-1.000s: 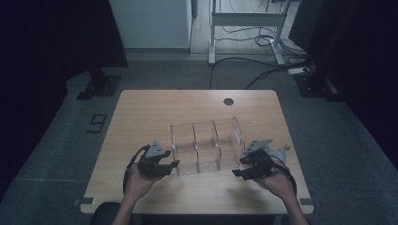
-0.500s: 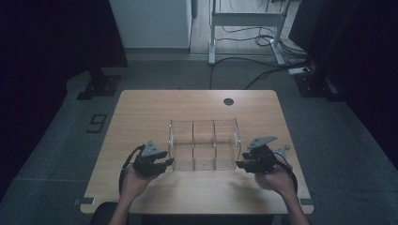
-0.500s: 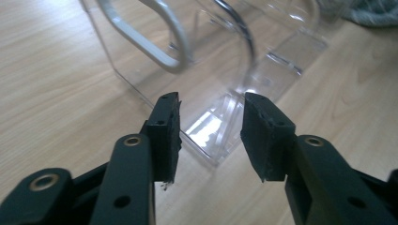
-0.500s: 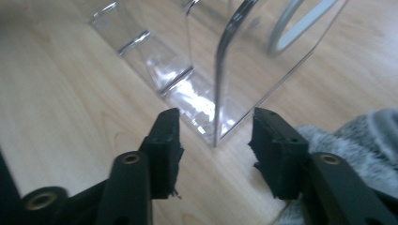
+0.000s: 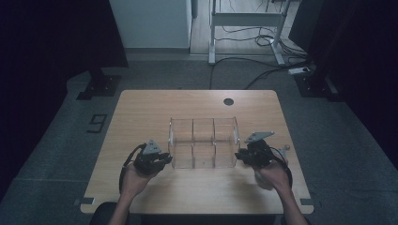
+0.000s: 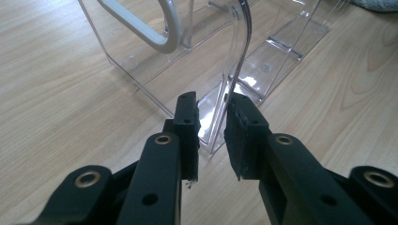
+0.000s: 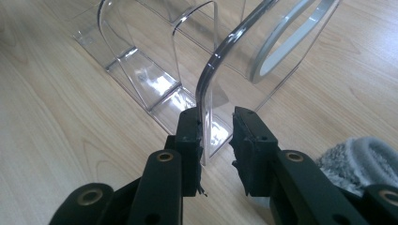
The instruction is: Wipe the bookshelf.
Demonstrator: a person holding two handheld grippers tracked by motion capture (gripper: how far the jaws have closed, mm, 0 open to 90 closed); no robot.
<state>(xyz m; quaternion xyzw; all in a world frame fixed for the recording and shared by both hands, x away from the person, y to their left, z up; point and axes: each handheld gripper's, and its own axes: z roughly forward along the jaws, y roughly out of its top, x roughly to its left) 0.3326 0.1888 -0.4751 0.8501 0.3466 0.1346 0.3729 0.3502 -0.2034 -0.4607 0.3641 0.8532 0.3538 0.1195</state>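
Clear acrylic three-compartment organizer (image 5: 203,149) is sitting mid-table on the light wooden table (image 5: 141,112), long axis running left-right between our hands. We're bracketing it: left gripper (image 5: 162,159) at its left end wall, right gripper (image 5: 240,156) at its right end wall, both equally near. Each pair of jaws has just been closing and is straddling its wall edge with a narrow gap remaining; pads aren't visibly clamping yet. Next move depends on both closing symmetrically before lifting.

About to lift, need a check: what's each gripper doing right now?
Left gripper: closing around the clear organizer's end wall, gap visible, open.
Right gripper: same at the other end.
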